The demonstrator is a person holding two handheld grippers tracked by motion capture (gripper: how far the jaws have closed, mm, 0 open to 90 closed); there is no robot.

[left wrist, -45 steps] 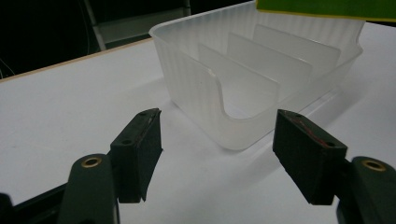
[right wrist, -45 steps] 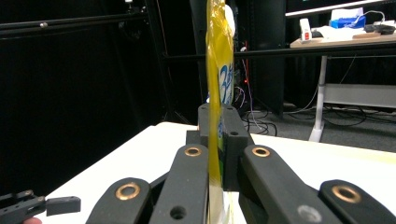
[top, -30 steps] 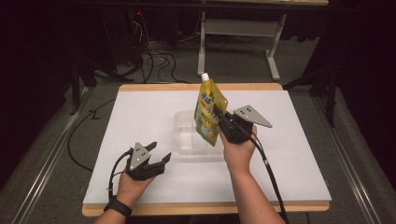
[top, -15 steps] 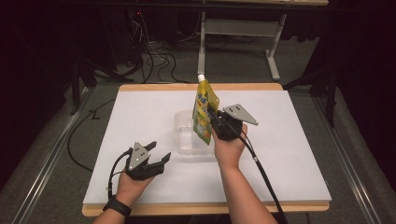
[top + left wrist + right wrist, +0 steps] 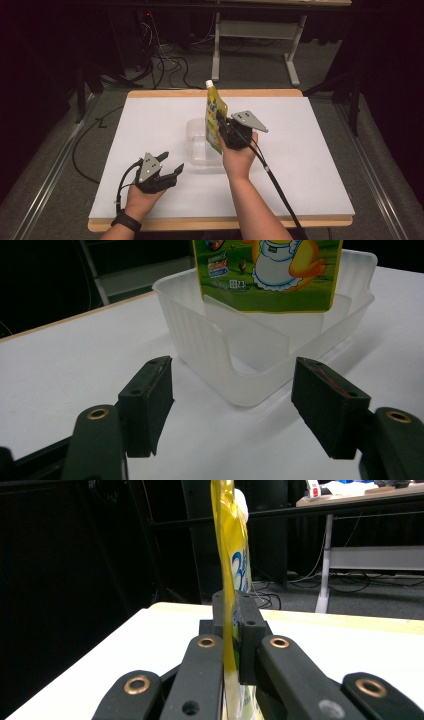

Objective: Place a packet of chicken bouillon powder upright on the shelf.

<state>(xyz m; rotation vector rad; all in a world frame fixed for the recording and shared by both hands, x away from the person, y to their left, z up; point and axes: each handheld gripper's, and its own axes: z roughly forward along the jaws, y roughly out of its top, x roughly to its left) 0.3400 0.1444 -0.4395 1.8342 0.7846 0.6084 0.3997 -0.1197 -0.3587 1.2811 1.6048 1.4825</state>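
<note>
High view: right claw (image 5: pixel 223 131) pinches a yellow spouted drink pouch (image 5: pixel 215 117) upright over the clear plastic tub (image 5: pixel 196 131). Pouch apparently not yet lowered in. Left claw (image 5: pixel 169 164) spread, idle near the tub.

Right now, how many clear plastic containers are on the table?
1. The clear container sits mid-table, just ahead of the open left gripper. The yellow pouch, clamped in the right gripper, hangs over it. Nothing suggests another one is hidden.

Jaws apart (empty) — pouch (image 5: pixel 267 275) over clear tub (image 5: pixel 240 355).
</note>
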